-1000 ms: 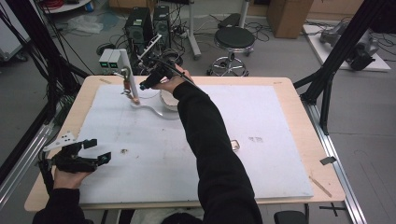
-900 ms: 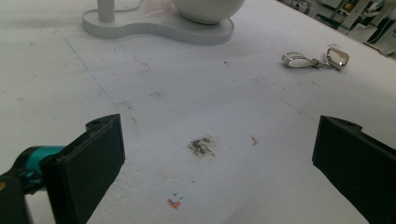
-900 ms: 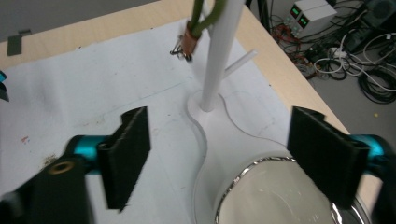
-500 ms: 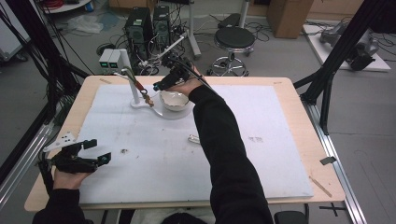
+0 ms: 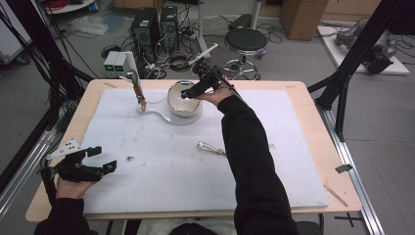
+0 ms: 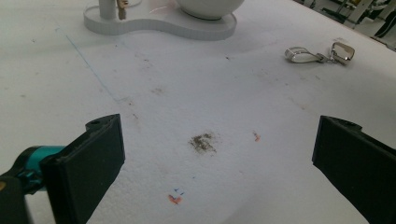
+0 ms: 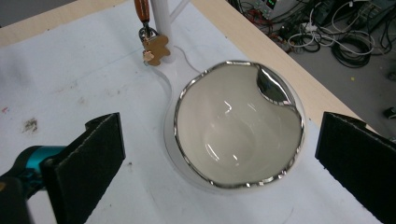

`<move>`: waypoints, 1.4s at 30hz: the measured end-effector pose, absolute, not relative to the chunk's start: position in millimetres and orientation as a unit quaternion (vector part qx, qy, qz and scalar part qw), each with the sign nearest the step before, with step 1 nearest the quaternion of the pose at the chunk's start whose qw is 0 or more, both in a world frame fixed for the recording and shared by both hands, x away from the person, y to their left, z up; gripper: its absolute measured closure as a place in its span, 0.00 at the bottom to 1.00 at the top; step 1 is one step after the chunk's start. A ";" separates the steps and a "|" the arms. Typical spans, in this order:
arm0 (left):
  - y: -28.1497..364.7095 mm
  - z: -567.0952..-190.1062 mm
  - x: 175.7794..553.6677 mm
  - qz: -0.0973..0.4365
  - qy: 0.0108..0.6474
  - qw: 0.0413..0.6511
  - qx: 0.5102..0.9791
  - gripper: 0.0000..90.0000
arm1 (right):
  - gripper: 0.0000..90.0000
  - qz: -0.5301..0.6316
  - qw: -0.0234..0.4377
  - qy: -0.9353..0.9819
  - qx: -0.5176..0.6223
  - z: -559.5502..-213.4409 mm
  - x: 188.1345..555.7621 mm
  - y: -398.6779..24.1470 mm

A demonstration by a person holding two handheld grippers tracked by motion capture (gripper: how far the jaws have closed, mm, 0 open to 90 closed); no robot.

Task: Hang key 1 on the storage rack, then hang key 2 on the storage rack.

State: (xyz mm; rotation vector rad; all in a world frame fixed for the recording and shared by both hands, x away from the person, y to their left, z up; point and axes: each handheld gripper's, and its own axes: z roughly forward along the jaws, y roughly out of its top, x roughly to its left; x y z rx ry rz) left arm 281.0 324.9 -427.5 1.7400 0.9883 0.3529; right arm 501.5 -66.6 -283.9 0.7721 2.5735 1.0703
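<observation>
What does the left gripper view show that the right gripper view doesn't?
Left gripper view: a small metal clip lying on the white mat, the bowl's underside and the stand's whole base.
Right gripper view: the empty inside of the silver-rimmed bowl and a brown charm hanging by the post.
Both: the bowl, the stand, the stained mat, open black jaws.
</observation>
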 end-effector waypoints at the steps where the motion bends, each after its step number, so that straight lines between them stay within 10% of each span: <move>1: 324.8 -427.5 281.0 0.148 0.414 0.527 0.728 0.03 | 0.01 0.368 0.119 0.882 0.271 -285.5 499.8 -70.0; 42: 325.0 -428.1 280.8 0.148 0.418 0.524 0.728 0.03 | 0.01 0.275 0.078 0.915 0.283 -397.4 422.7 -163.1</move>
